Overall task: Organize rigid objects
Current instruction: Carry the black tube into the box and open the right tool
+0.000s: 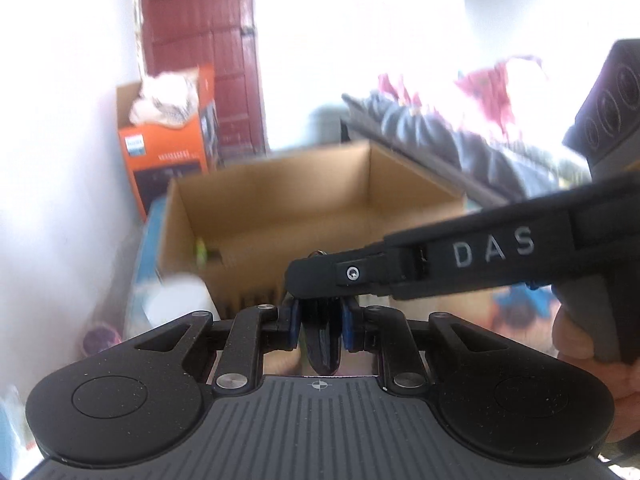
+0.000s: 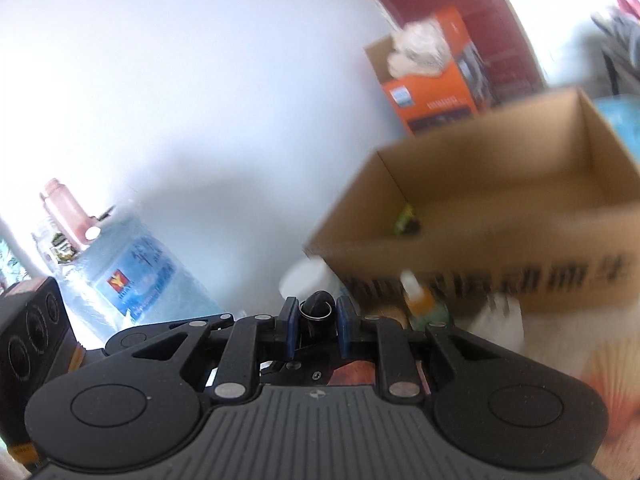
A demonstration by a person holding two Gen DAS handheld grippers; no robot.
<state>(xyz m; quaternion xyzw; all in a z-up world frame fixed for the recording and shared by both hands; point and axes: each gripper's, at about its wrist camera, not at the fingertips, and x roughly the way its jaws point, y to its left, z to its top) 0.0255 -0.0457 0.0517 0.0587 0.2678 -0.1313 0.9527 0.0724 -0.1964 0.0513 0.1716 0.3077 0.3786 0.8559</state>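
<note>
Cardboard box (image 1: 280,208) on blue surface (image 1: 146,248).

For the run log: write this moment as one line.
left gripper: shut on black object | right gripper: shut on same object | cardboard box: ahead, open

White wall (image 2: 180,100), red door (image 1: 204,52), glaring daylight.

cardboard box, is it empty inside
No: in the right wrist view a small green and dark object lies at the near left corner inside the cardboard box.
</note>
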